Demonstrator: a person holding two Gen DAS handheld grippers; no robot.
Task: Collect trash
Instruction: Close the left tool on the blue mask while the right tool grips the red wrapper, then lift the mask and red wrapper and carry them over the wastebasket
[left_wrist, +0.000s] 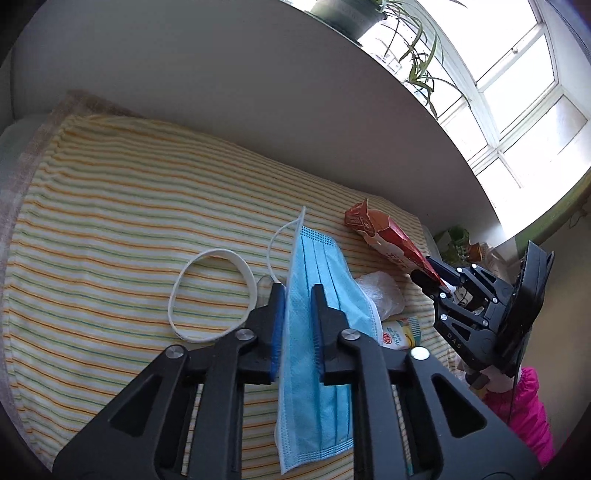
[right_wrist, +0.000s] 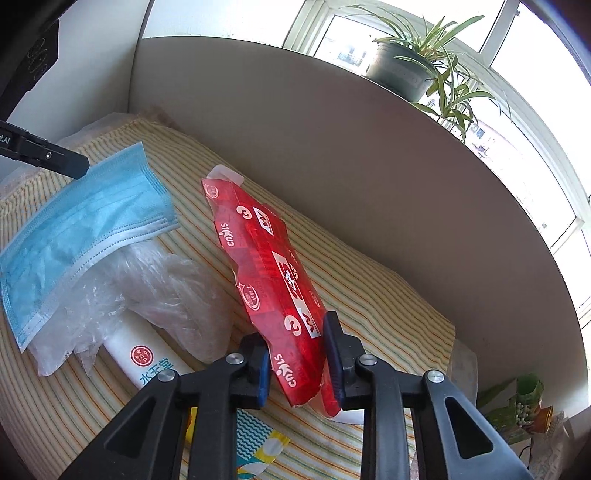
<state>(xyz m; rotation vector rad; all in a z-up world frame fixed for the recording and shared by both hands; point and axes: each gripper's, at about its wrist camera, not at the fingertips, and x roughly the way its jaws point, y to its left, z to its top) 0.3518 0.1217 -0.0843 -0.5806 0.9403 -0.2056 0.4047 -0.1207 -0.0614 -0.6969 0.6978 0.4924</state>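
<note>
My left gripper (left_wrist: 298, 291) is shut on a blue face mask (left_wrist: 317, 302) and holds it on edge above the striped cloth (left_wrist: 110, 229); the mask also shows in the right wrist view (right_wrist: 85, 221). My right gripper (right_wrist: 295, 332) is shut on a crushed red carton (right_wrist: 266, 266), lifted off the cloth; that carton shows in the left wrist view (left_wrist: 384, 236) with the right gripper (left_wrist: 430, 275) on its end. A crumpled clear plastic bag (right_wrist: 162, 291) and a white tube (right_wrist: 147, 358) lie on the cloth under the mask.
A white elastic ring (left_wrist: 212, 293) lies on the cloth left of the mask. A grey curved board (right_wrist: 369, 166) stands behind the cloth. A potted plant (right_wrist: 413, 70) sits on the sill above. A pink garment (left_wrist: 524, 410) is at the right.
</note>
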